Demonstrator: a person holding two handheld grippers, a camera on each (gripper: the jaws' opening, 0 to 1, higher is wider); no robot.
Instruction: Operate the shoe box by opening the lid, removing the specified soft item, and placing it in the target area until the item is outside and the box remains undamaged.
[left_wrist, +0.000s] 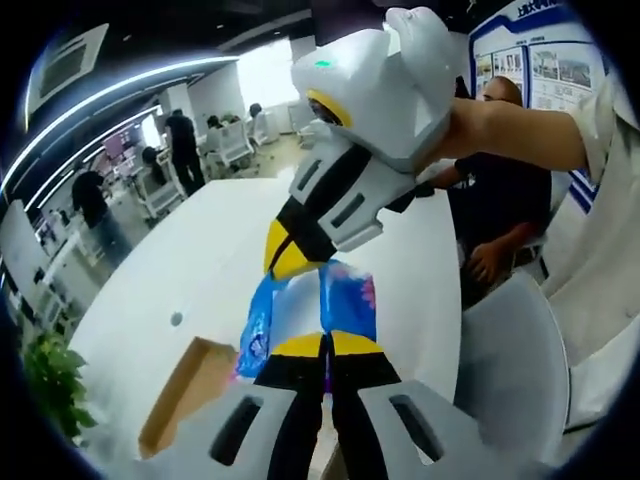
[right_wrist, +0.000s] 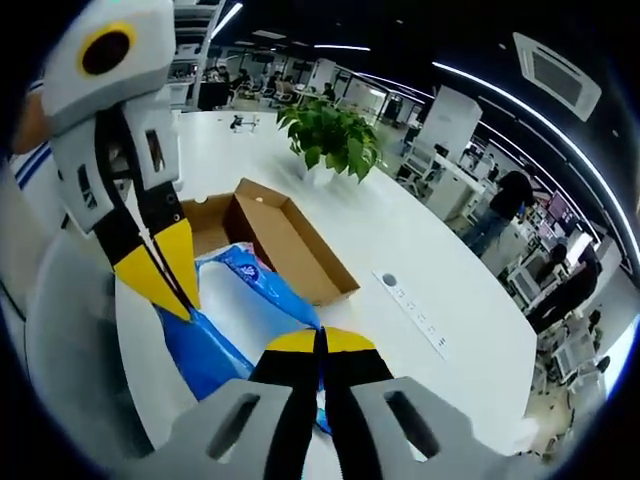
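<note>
An open brown cardboard shoe box (right_wrist: 290, 238) is seen on the white counter (right_wrist: 420, 250). A crinkly blue plastic soft pack (left_wrist: 345, 300) is held outside it, pinched by left gripper (left_wrist: 326, 345) and right gripper (right_wrist: 321, 340).

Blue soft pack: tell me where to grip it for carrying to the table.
Grip the blue soft pack by its thin crinkled edges, one gripper per end, as the left gripper and right gripper do now; its limp film would probably sag if held at one point.
</note>
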